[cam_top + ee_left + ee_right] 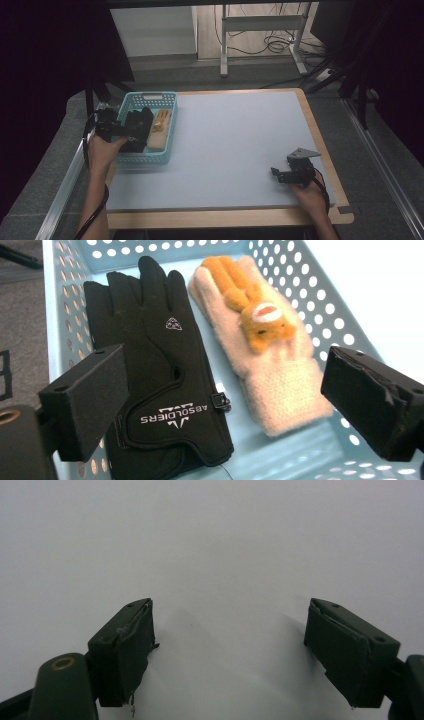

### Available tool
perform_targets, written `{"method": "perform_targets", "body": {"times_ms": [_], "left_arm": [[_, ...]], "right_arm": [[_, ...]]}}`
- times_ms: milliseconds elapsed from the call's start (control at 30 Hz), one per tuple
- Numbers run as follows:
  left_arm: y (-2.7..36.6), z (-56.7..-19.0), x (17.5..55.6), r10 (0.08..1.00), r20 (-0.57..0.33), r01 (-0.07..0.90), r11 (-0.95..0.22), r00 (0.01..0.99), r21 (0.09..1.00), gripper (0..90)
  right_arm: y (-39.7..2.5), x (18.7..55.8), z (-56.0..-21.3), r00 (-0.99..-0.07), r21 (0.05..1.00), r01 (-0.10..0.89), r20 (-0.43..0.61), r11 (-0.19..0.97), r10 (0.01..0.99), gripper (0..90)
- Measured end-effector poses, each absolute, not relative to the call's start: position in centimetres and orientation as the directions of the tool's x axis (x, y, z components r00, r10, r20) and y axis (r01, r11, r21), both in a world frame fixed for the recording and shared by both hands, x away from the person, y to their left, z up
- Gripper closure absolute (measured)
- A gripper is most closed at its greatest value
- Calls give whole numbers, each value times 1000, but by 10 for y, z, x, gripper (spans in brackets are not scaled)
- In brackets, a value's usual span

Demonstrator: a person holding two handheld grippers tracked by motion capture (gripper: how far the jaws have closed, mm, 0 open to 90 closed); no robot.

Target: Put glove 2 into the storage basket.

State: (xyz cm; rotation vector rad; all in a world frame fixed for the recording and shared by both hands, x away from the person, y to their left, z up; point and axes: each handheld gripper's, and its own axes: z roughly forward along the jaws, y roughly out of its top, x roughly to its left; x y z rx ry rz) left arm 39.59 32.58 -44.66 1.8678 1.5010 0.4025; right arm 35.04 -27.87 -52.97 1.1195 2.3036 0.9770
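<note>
Basket (60, 305) holds black glove (155, 365) lengthwise, fingertips away; left gripper (220, 405) fingers apart.

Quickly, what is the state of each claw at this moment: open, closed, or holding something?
Left claw: open, holding nothing, above the black fabric glove in the light blue plastic basket.
Right claw: open, holding nothing, over the grey table surface.

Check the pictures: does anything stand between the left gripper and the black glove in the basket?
Nothing visible does. The left gripper hangs open over the black glove, which lies uncovered in the blue basket beside the cream glove.
</note>
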Motion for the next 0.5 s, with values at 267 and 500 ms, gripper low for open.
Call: {"method": "perform_targets", "body": {"times_ms": [267,500], "left_arm": [[321,-440,383,930,-180,698,-104,321,708,31],[309,-434,373,917,-165,673,-137,365,727,22]], "right_arm": [[-279,350,-530,-601,734,521,-47,435,798,197],[-279,350,-530,-600,734,521,-48,436,798,197]]}}
